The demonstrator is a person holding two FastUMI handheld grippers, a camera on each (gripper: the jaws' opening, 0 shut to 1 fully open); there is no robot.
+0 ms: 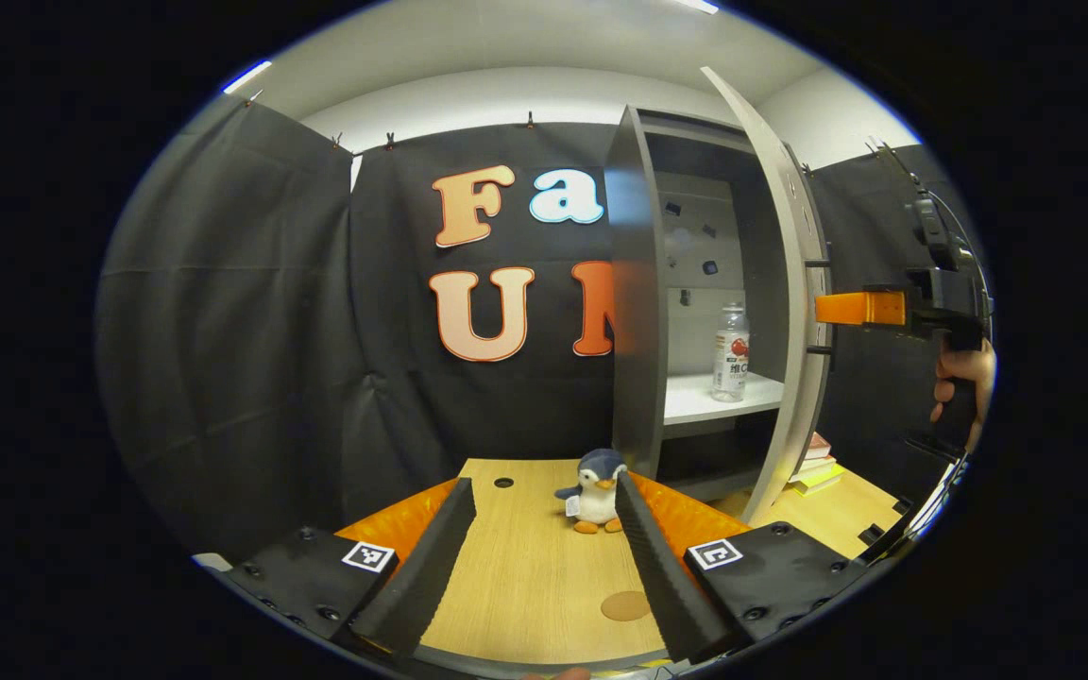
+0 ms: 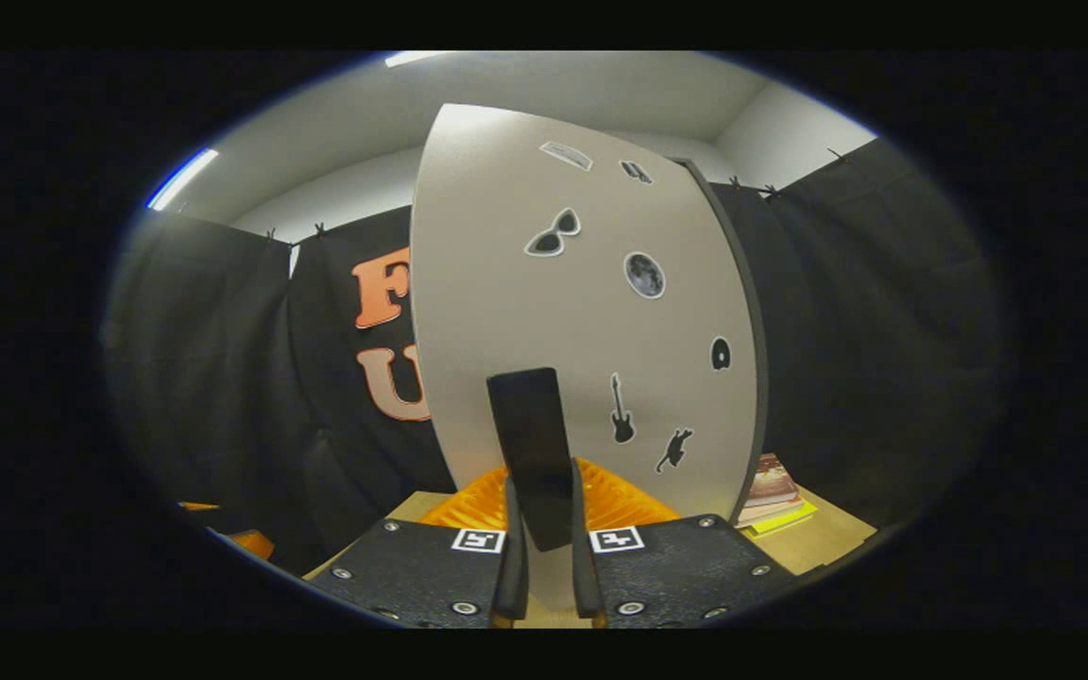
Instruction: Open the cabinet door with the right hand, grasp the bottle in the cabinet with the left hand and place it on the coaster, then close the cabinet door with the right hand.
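The cabinet door (image 2: pixel 591 312) is held by its dark handle (image 2: pixel 533 453), on which both fingers of the right tool (image 2: pixel 549 557) are pressed, so this tool is narrow and closed around the handle. In the left gripper view the door (image 1: pixel 790 283) is seen swung far out, and the right tool (image 1: pixel 870 308) is seen beside its edge, with a hand (image 1: pixel 964 387) under it. The bottle (image 1: pixel 730 352) is seen standing upright on the white shelf (image 1: pixel 723 399) inside the cabinet (image 1: pixel 638 283), near the front of the shelf. The left tool (image 1: pixel 544 543) is kept wide and holds nothing; it hangs over the table (image 1: pixel 525 576), well apart from the bottle. The coaster (image 1: pixel 626 605) is seen on the table as a round brown disc, between the fingers in that view, and a small toy penguin (image 1: pixel 595 491) stands beyond it. The opening step seems nearly done. To do it well, the handle should be gripped firmly and the door kept steady and wide, so that a free path is left for the left tool. That tool should be kept wide and brought to the middle of the bottle, and the penguin and the cabinet wall should be avoided.
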